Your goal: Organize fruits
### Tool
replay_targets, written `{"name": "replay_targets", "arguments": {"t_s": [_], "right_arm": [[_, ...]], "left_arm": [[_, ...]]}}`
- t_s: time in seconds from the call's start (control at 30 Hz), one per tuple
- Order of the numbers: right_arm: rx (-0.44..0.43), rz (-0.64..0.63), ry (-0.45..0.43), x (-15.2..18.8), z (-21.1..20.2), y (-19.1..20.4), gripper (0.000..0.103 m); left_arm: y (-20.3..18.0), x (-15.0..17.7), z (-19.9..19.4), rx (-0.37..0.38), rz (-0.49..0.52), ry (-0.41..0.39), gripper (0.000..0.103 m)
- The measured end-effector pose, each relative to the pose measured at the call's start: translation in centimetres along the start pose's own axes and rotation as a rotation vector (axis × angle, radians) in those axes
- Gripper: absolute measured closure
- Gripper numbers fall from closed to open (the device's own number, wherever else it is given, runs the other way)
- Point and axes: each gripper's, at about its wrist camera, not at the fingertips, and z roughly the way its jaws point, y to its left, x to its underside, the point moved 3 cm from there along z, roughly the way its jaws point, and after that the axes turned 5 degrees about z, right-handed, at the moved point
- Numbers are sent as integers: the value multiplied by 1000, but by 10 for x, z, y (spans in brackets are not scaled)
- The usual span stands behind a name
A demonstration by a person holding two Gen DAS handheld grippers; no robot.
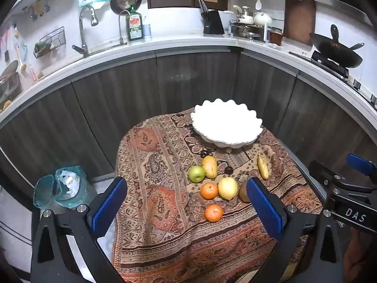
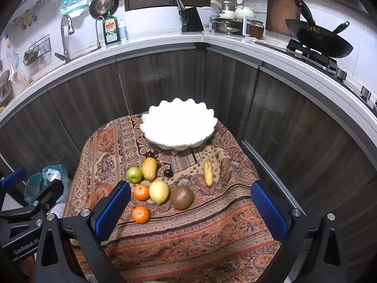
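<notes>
Before the white bowl [image 2: 178, 127], loose fruit [image 2: 159, 191] (jaws wide)

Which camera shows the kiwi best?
The right wrist view: the kiwi lies fully in sight beside the lemon. In the left wrist view the kiwi is half hidden behind a finger of the left gripper.

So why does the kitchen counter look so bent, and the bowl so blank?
Left wrist view: the fisheye lens bows the white countertop. Both views: glare washes out the inside of the scalloped white bowl; the corners go black.
</notes>
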Motion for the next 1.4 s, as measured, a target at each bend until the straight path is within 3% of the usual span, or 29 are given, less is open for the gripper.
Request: {"name": "replay_targets", "arguments": {"t_s": [0.1, 0.6, 1.4], "right_arm": [[-6, 7, 17, 0, 0, 1, 0], [-5, 6, 6, -2, -2, -2, 0], [3, 5, 11, -2, 2, 1, 0]], "left_arm": [[0, 3, -7, 7, -2, -36, 0], [0, 2, -5, 43, -1, -18, 0], [-1, 3, 0, 19, -6, -14, 0]]}}
